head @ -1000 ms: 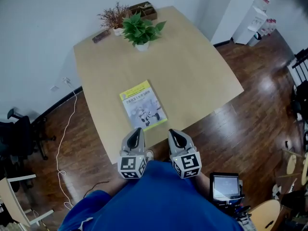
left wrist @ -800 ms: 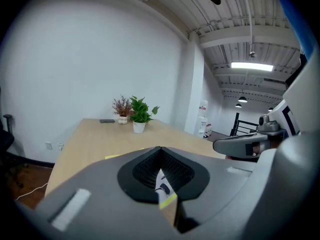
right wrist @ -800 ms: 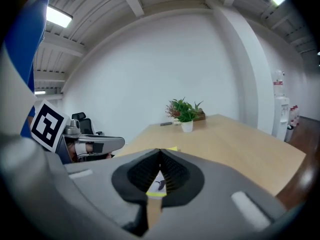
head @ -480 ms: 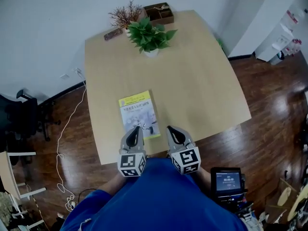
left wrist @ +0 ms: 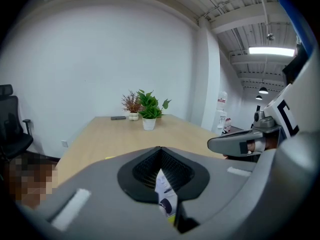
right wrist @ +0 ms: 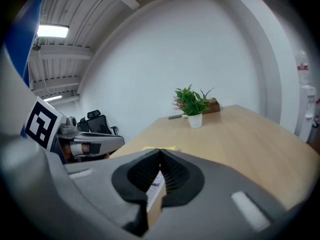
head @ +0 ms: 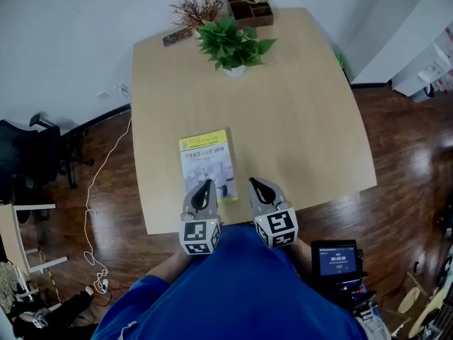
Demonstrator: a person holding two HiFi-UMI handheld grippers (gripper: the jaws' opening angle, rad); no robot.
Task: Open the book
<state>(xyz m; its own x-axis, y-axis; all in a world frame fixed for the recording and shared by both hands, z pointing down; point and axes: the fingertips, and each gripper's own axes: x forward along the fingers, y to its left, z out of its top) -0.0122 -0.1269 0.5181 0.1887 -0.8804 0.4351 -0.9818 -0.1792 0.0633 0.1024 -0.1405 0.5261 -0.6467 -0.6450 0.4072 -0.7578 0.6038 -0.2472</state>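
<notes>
Jaws of the left gripper (left wrist: 160, 149) are fully together, their ribbed pads meeting at the tip with nothing clamped between them. Jaws of the right gripper (right wrist: 160, 151) are likewise together and hold nothing. In the head view the 2 grippers sit side by side at the near edge of the wooden table (head: 304, 126), both pointing away from the person. The left tip lies over the near end of the book (head: 206, 158); contact cannot be confirmed. The right tip is just beside the book's near right corner, over bare tabletop.

The book is closed and flat, cover up, left of centre and close to the near table edge. Its long axis runs away from the person, turned slightly from the table's side edge. The yellow title band is at the far end, toward the potted plant (head: 233, 44). A dried plant (head: 198, 9), a compartmented wooden tray (head: 250, 10) and a dark flat object (head: 177, 37) stand at the far edge, well apart from the book.
</notes>
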